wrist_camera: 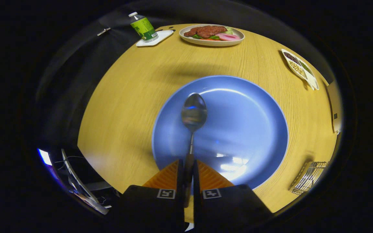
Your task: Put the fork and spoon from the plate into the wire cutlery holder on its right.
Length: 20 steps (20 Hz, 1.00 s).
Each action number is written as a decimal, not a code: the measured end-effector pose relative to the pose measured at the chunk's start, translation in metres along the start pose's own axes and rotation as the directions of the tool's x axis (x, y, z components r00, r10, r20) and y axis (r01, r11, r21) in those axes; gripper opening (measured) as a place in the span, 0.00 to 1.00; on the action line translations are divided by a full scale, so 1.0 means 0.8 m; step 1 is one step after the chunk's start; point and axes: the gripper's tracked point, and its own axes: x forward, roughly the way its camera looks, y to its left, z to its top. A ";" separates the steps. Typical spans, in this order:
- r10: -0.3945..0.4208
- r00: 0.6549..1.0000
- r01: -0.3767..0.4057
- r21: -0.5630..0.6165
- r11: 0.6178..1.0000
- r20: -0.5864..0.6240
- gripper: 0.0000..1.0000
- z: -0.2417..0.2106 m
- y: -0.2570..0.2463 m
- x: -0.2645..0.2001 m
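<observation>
the wooden table (pixel 134 106) carries the blue plate (pixel 238 129), bare of cutlery, with the wire cutlery holder (pixel 309 177) to its right, its contents hard to tell. the gripper (pixel 188 168) is clamped on the spoon (pixel 193 113) handle, bowl out ahead above the plate. judged mid-carry: next swing right and lower it in.

The gripper (pixel 188 171) pinches the spoon (pixel 193 113) by its handle, bowl out ahead over the plate (pixel 248 129). The holder (pixel 309 177) stands right of the plate on the bench (pixel 134 97). Beyond lie a bottle (pixel 143 27) and food dish (pixel 211 35).
</observation>
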 end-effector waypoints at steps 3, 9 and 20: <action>0.053 0.999 -0.053 0.043 0.998 0.002 0.09 -0.003 0.002 -0.022; 0.174 0.980 -0.185 0.115 0.976 0.097 0.09 0.009 -0.021 -0.126; 0.060 0.997 -0.065 0.133 0.989 0.041 0.09 -0.060 -0.217 -0.328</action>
